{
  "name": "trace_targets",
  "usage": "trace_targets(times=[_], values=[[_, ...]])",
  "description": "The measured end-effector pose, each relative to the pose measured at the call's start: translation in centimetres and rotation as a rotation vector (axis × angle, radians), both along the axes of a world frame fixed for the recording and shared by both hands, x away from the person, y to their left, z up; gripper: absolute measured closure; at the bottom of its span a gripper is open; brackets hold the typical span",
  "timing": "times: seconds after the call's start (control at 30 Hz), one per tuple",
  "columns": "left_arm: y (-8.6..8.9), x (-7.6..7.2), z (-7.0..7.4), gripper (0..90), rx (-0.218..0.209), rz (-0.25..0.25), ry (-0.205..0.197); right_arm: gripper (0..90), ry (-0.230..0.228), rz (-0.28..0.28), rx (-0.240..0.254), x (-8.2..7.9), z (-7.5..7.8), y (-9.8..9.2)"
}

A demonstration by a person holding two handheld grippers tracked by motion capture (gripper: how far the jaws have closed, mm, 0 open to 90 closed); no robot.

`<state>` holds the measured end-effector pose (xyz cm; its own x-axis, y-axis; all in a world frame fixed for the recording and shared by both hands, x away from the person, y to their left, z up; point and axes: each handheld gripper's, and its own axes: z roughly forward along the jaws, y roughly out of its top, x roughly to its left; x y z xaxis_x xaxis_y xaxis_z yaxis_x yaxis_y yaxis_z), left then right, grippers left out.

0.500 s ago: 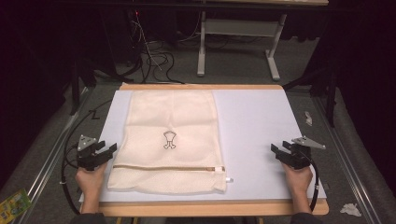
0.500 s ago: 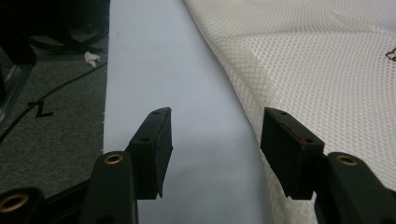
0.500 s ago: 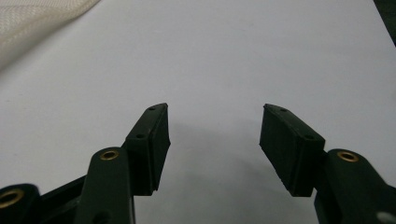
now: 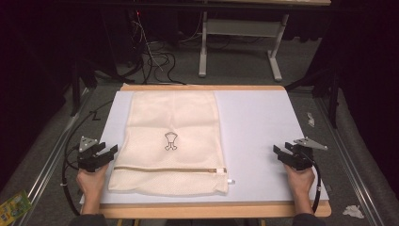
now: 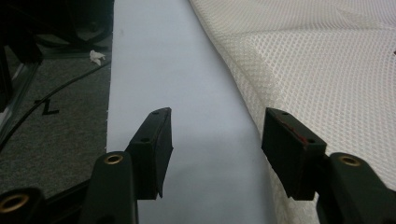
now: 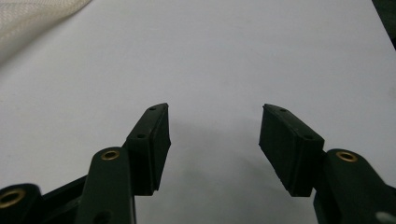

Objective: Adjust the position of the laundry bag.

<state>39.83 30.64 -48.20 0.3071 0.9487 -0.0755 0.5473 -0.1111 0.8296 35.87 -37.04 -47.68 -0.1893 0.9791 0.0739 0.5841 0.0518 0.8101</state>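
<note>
Nothing is seen moved: left gripper (image 4: 104,153) beside mesh bag (image 4: 171,141), right gripper (image 4: 284,153) well apart, fingers spread, nothing held.

Hovering over a pale sheet (image 6: 243,51), right gripper (image 6: 214,122) spreading wide (nothing between), mesh bag (image 6: 32,14) peeking in top-left.

mesh bag (image 4: 171,141): a small dark outline emblem printed at its middle (no letters legible)
floor (image 5: 51,140): a dark "Z"-shaped mark (image 5: 46,108)
</note>
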Motion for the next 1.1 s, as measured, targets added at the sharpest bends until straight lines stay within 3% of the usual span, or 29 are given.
trace_targets(times=[0.17,0.3,0.47,0.63,0.73,0.77,1.1], values=[[0.1,0.0,0.0,42.2,-0.008,0.000,-0.002,43.6,-0.002,0.010,-0.015,0.1,0.0,0.1],[0.3,0.1,0.0,39.6,-0.029,-0.003,0.007,43.1,-0.010,0.002,0.014,0.0,0.0,-0.2],[0.6,0.2,0.0,40.2,-0.059,0.004,0.018,43.7,-0.011,-0.002,0.013,0.0,0.1,-0.2],[0.4,0.2,0.1,39.6,-0.053,0.008,0.011,44.1,-0.020,0.001,0.010,-0.1,0.2,-0.1],[0.1,0.2,0.2,40.1,-0.061,-0.006,0.013,42.8,-0.022,0.004,0.023,-0.1,0.2,-0.1],[-0.1,0.1,0.4,42.1,-0.060,-0.015,0.019,42.7,-0.009,0.013,0.052,-0.1,0.3,0.0],[-1.2,-0.2,1.5,39.3,-0.051,-0.063,0.039,43.5,-0.009,0.055,0.081,-0.4,1.1,0.8]])
